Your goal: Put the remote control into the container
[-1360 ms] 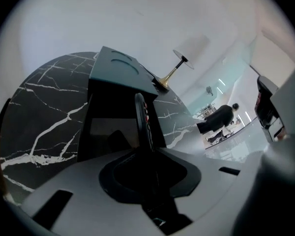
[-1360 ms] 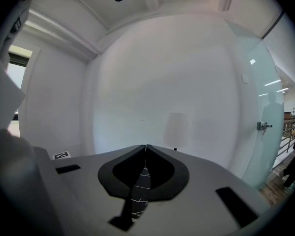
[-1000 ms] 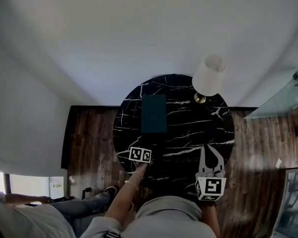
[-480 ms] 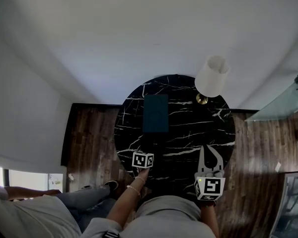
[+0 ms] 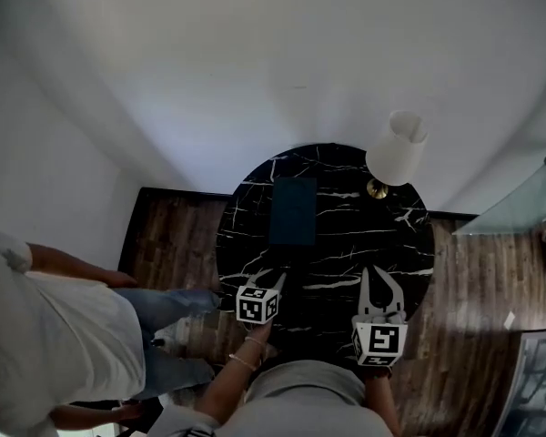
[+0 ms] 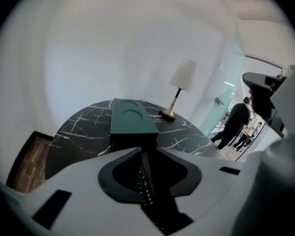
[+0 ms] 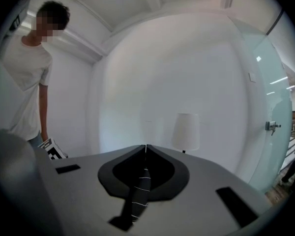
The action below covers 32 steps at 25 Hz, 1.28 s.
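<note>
Blocking the container [image 6: 132, 119] base, left gripper [image 6: 141, 150] closed tight, seemingly empty; right gripper [image 7: 146, 145] likewise.

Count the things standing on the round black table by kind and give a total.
Teal container: 1
Lamp: 1
Total: 2
</note>
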### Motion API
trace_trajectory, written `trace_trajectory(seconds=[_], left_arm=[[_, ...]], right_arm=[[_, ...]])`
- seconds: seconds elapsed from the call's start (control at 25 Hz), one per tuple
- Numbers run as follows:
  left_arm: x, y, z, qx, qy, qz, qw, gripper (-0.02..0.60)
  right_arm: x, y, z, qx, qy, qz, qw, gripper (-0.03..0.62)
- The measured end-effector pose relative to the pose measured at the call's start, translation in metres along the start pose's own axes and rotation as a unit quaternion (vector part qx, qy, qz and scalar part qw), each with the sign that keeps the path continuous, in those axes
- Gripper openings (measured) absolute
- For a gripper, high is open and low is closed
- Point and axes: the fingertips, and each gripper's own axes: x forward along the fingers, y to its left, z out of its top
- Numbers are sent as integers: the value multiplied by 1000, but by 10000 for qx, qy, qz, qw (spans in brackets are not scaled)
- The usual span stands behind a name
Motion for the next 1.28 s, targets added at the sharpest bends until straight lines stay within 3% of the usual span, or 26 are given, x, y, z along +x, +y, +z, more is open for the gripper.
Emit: trace_trajectory(seconds=[0.08,0.16,0.32,0.52,0.68,1.04,1.28], left_arm=[[-13,-12,19,86,-333,-66,9994,89],[-27,-25,37,250,-666,-112,9974,34],[-56,-52,71,485,-1266,-261,9904,8],[-90,-73,102,363,-1901,-461,9800,8],[-117,-87,119,375,-2252,-569,9719,6],[-173,-112,155,978,-2963,-435,9491,6],[-191,-116,162,956,-3186,-445,9420,6]], right_arm=[[2,6,1,-17,-12,77,10000,12],[4,12,4,-40,-66,160,9998,12],[6,22,11,-67,-178,293,9994,12],[6,35,20,-71,-315,431,9985,12],[4,47,28,-90,-381,547,9977,12],[-3,73,44,-108,-533,839,9950,12],[-8,87,57,-120,-670,1005,9926,12]])
